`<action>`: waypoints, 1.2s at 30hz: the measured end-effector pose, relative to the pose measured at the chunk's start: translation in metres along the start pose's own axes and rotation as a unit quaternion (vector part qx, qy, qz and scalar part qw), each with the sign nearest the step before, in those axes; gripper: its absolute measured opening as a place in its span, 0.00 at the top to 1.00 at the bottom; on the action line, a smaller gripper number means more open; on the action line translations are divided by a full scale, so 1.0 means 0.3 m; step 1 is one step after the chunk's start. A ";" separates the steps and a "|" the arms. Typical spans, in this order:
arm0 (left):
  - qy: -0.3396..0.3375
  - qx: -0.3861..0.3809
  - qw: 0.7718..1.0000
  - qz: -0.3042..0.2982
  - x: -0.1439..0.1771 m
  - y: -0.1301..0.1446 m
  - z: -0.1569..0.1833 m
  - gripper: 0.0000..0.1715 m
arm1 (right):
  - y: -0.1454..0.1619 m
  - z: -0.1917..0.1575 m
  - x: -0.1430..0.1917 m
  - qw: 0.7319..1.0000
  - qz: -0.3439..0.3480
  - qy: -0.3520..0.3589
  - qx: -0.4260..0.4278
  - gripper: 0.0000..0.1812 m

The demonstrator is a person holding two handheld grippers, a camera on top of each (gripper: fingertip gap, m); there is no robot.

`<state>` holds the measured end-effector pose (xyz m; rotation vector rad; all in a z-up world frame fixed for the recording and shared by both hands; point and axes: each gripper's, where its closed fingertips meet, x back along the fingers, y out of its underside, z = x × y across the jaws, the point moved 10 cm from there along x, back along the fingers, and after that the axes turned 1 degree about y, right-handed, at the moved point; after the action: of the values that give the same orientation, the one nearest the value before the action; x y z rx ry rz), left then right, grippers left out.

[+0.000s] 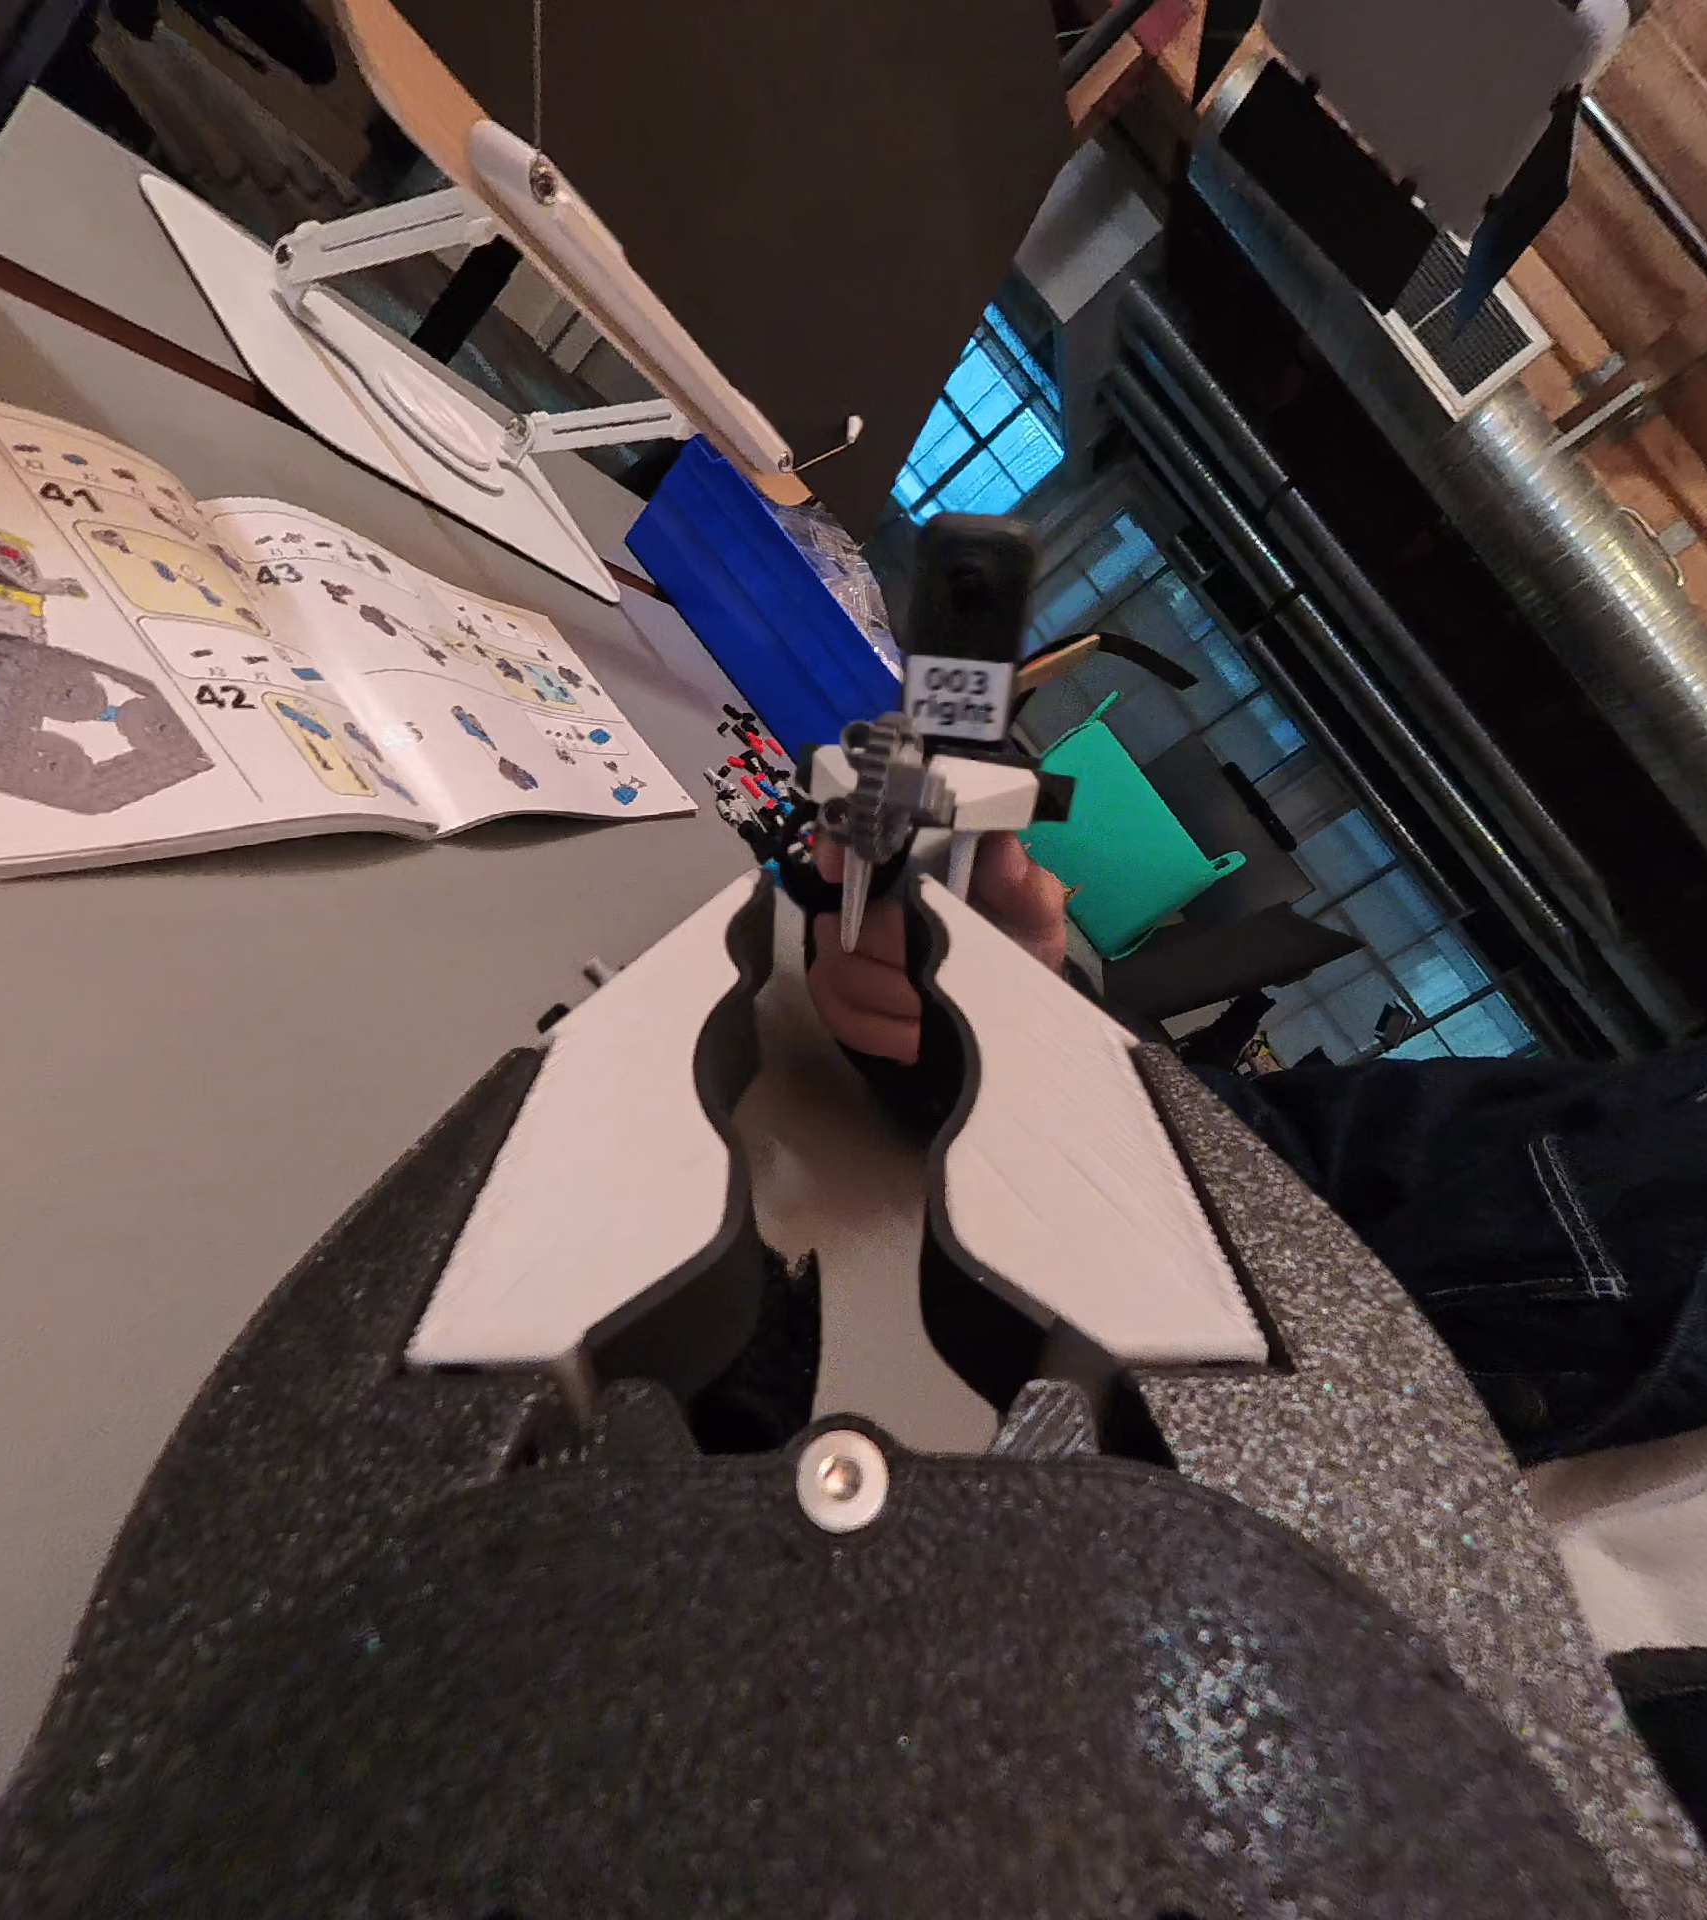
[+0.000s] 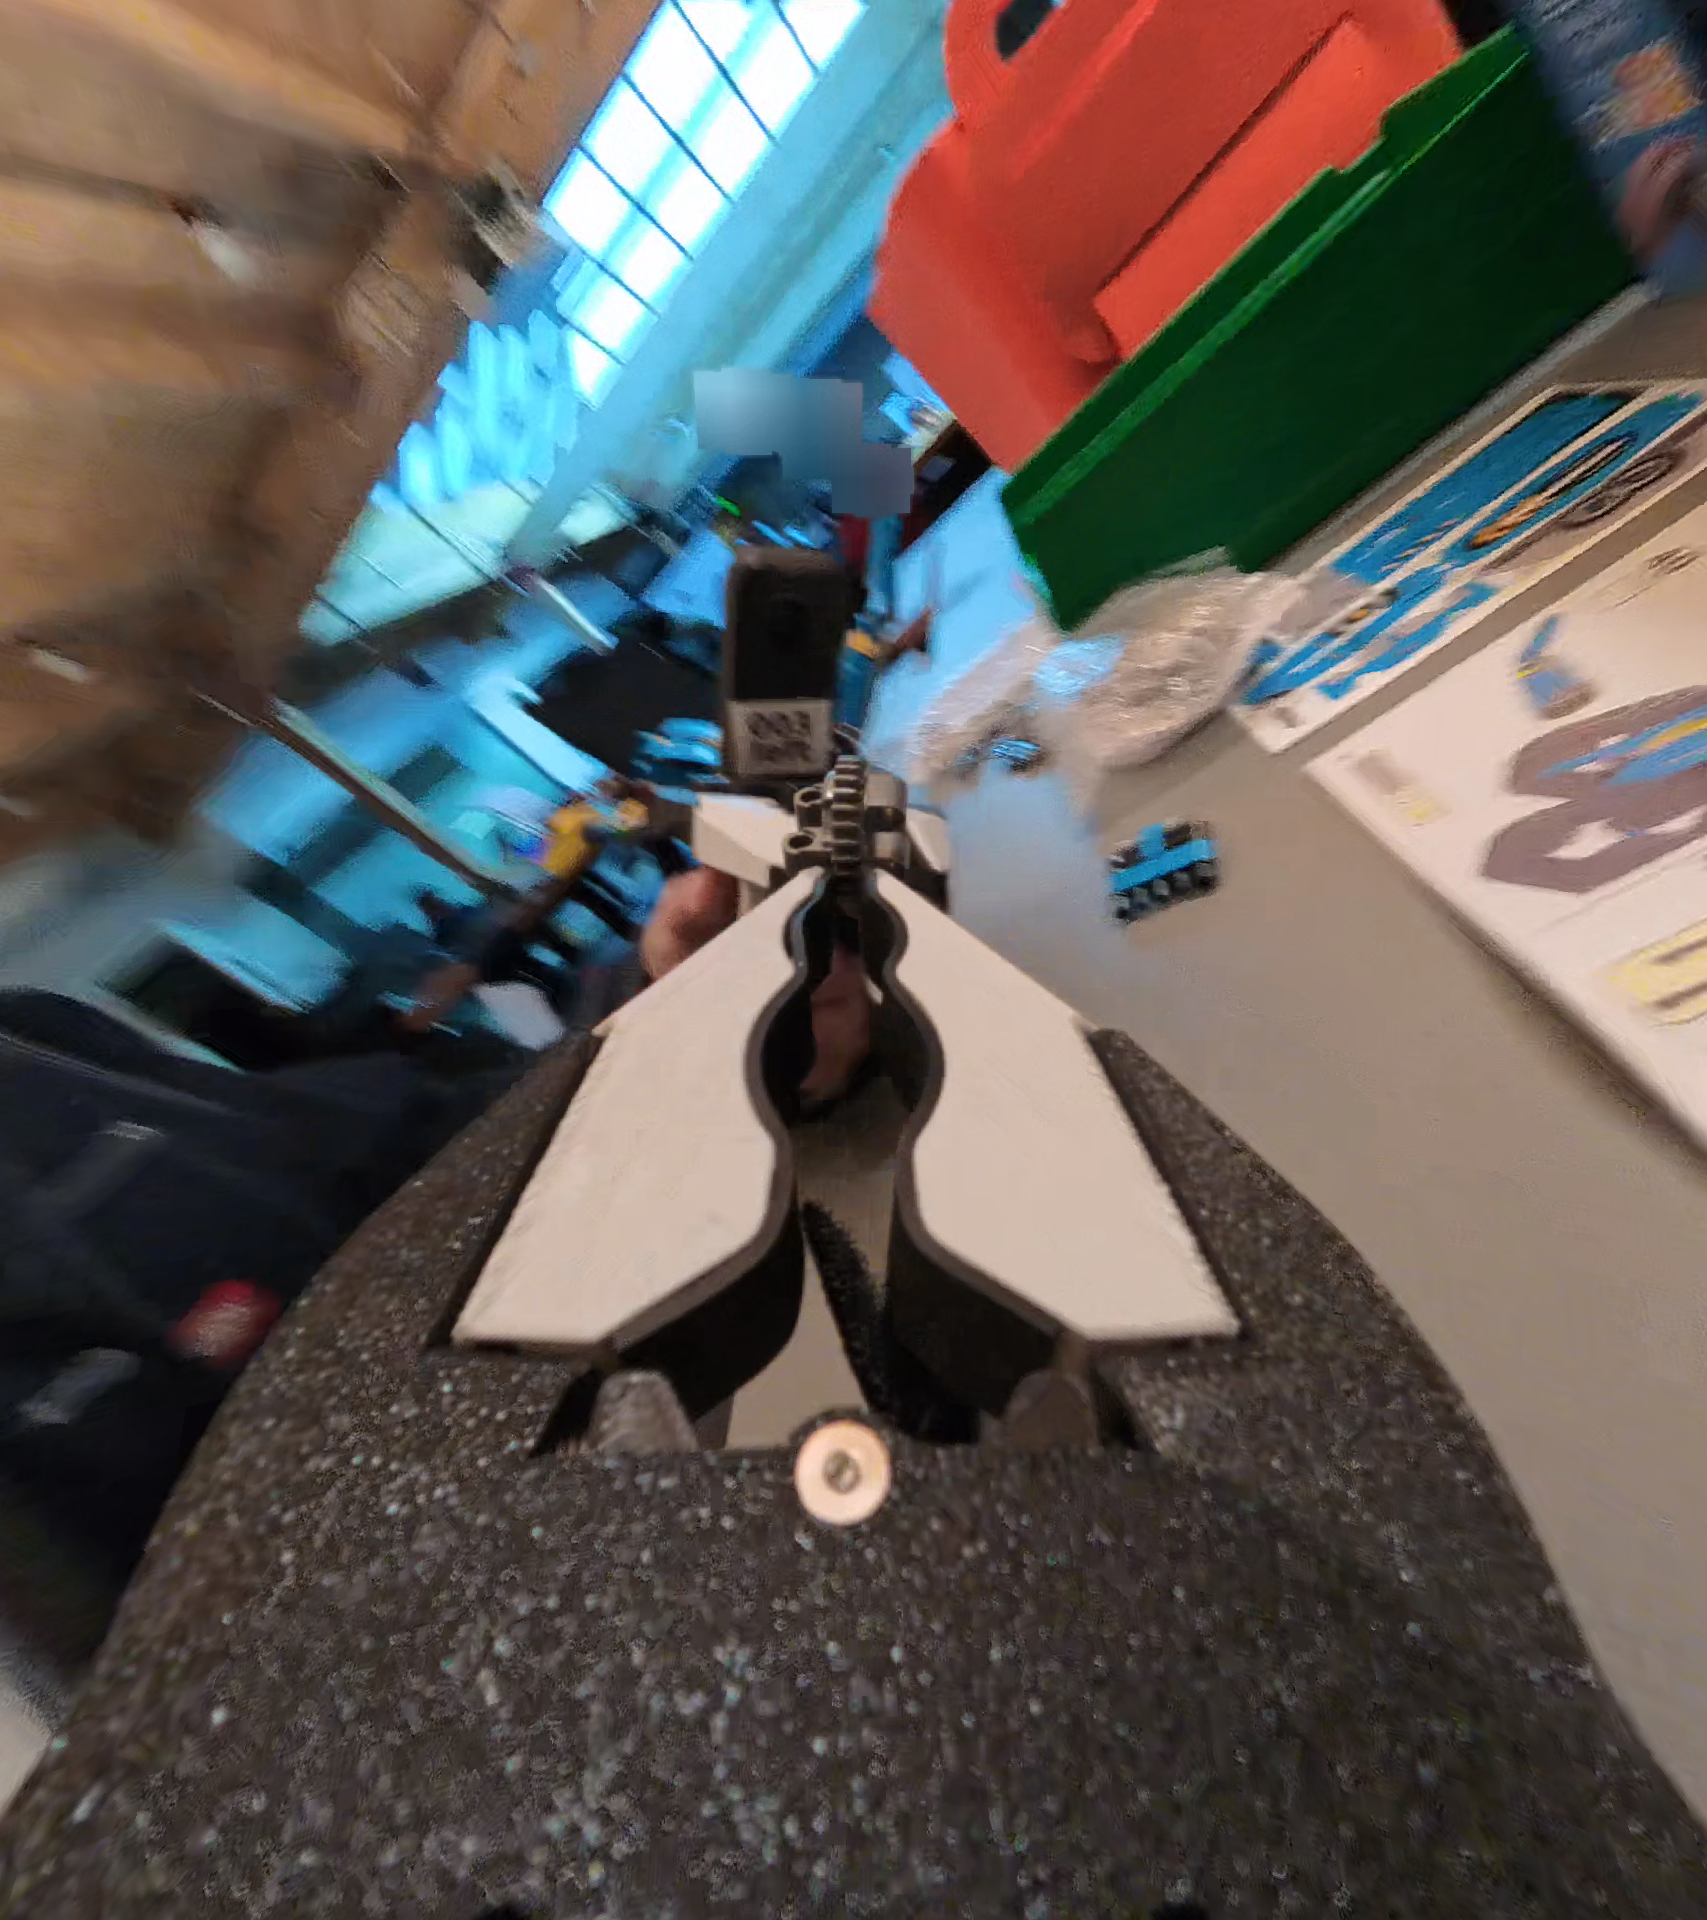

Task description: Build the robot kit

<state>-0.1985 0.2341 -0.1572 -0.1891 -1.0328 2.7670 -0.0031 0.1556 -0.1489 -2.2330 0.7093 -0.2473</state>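
Right gripper (image 2: 844,899) pinches grey gear assembly (image 2: 844,831); left gripper (image 1: 838,894) gapes — blue bin (image 1: 766,603) perhaps holds bags.

Both wrist cameras face each other closely, sharing the grey gear piece (image 1: 875,795).

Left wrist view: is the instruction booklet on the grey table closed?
No, the white instruction booklet lies open flat on the grey table, printed pages facing up.
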 end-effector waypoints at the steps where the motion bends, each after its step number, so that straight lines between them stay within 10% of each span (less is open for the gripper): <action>1: 0.006 -0.006 1.000 0.004 -0.001 -0.004 0.008 0.85 | -0.004 0.009 0.010 0.999 0.021 -0.024 -0.029 0.98; 12: 0.054 -0.064 0.996 0.003 -0.014 -0.006 0.072 0.87 | 0.006 -0.008 -0.010 0.986 0.017 -0.130 -0.105 0.98; 27: -0.053 -0.171 0.984 0.013 -0.009 -0.015 0.084 0.91 | 0.008 0.010 -0.013 0.998 0.006 -0.039 -0.056 0.92; 31: -0.270 -0.384 0.883 -0.004 -0.014 -0.007 0.098 0.91 | -0.024 0.023 0.035 0.997 0.025 0.063 0.031 0.91; 36: -0.367 -0.558 0.744 -0.024 -0.052 0.033 0.145 0.91 | -0.036 0.001 0.046 0.990 0.057 0.098 0.082 0.91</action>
<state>-0.1924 0.1956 -0.1302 0.8301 -2.6797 1.7156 0.0131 0.1540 -0.1419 -2.0211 0.8870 -0.4571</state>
